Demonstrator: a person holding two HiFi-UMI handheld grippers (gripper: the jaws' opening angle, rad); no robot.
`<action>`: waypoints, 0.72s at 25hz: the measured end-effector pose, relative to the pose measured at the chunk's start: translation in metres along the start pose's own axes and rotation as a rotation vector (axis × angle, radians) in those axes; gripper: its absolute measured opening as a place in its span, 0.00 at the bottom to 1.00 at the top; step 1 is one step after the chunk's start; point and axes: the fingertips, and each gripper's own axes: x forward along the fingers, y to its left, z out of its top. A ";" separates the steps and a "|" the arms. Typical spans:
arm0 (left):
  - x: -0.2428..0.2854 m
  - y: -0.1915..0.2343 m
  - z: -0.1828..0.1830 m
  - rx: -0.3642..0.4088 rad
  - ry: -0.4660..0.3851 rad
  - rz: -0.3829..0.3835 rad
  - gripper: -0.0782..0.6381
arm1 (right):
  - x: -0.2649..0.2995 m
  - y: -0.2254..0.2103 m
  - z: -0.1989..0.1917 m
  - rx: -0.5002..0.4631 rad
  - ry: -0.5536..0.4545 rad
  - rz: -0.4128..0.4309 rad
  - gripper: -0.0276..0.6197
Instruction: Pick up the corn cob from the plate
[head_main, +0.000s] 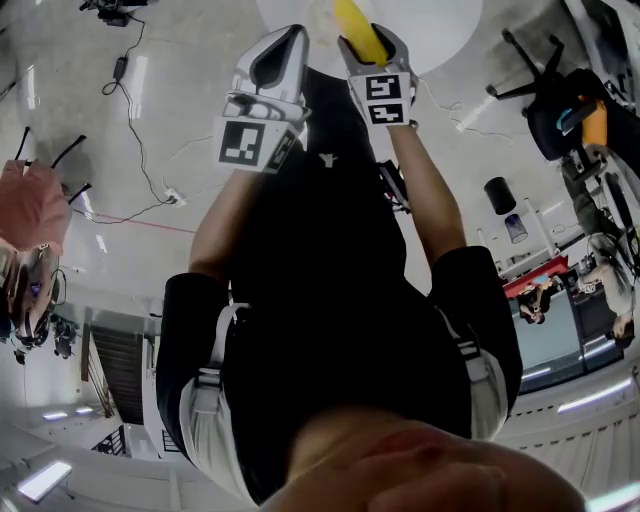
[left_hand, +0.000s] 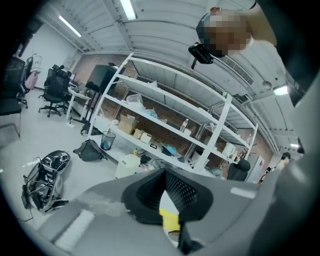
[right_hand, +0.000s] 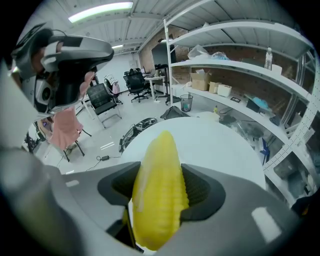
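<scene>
The right tool (head_main: 372, 45) is pinching the corn cob (right_hand: 160, 190) across its thick middle. The pads are pressing on either side, and the tapered end is sticking out well past the tips. The cob is hanging in the air over the near edge of the round white counter (right_hand: 220, 145); no plate is showing in any view.

The left tool (head_main: 270, 65) is hovering just beside it with its tips pressed together on nothing.

The main risk is lying in the cob's shape, I judge. Being round and ribbed, it is offering the pads little flat surface, so any tilt or jolt risks it pivoting or sliding out forward. A bump from the neighbouring tool risks the same. Dropping here, it is likely rolling off the counter's edge.
</scene>
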 end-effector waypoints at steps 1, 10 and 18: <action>-0.001 -0.002 0.003 0.010 -0.006 -0.005 0.11 | -0.003 0.000 0.002 0.002 -0.004 -0.001 0.45; -0.012 -0.017 0.015 0.030 0.004 -0.018 0.11 | -0.026 0.007 0.017 0.031 -0.044 -0.016 0.45; -0.031 -0.030 0.032 0.058 -0.010 -0.051 0.11 | -0.049 0.014 0.037 0.058 -0.086 -0.042 0.45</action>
